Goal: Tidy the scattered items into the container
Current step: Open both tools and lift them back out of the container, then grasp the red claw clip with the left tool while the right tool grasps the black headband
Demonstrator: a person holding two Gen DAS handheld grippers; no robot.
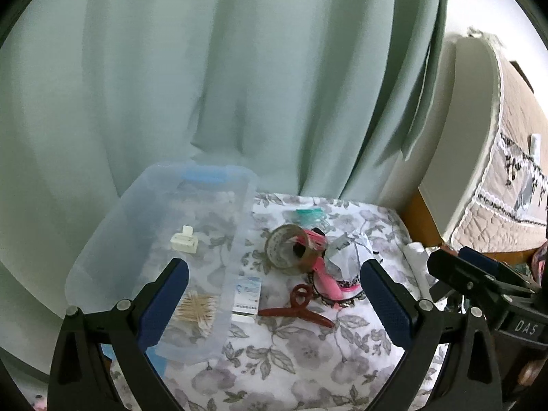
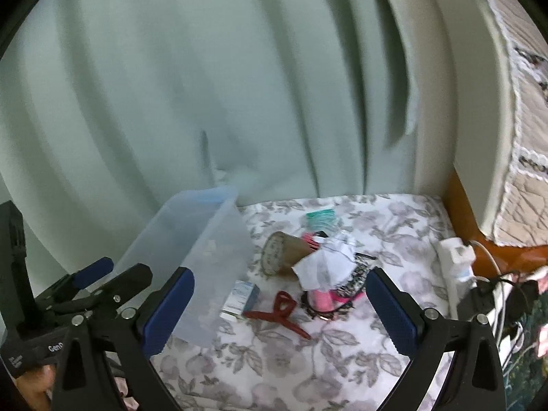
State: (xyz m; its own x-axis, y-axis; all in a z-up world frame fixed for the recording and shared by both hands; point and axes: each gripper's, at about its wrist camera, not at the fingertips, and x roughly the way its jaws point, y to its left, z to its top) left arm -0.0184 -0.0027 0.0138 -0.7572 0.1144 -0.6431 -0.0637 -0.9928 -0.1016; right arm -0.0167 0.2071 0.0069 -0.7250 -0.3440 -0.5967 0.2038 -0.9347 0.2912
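Observation:
A clear plastic container (image 1: 239, 226) stands at the left of the floral cloth. Inside it lie a white clip (image 1: 185, 239) and a bunch of cotton swabs (image 1: 197, 310). Right of it lie a tape roll (image 1: 291, 250), a small blue-white box (image 1: 246, 294), a red hair claw (image 1: 298, 308), a pink item (image 1: 325, 281), crumpled white paper (image 1: 349, 250) and a teal item (image 1: 310, 214). My left gripper (image 1: 274, 267) hangs open and empty above the pile. My right gripper (image 2: 280, 274) is open and empty too, over the red hair claw (image 2: 281, 311) and tape roll (image 2: 281, 253), beside the container (image 2: 219, 239).
A pale green curtain (image 1: 239, 85) hangs right behind the cloth. A white power strip (image 2: 455, 257) with plugs and cables lies along the right edge. Beyond it are a wooden edge and a quilted cover (image 1: 507, 171). The floral cloth (image 1: 308, 359) in front holds no items.

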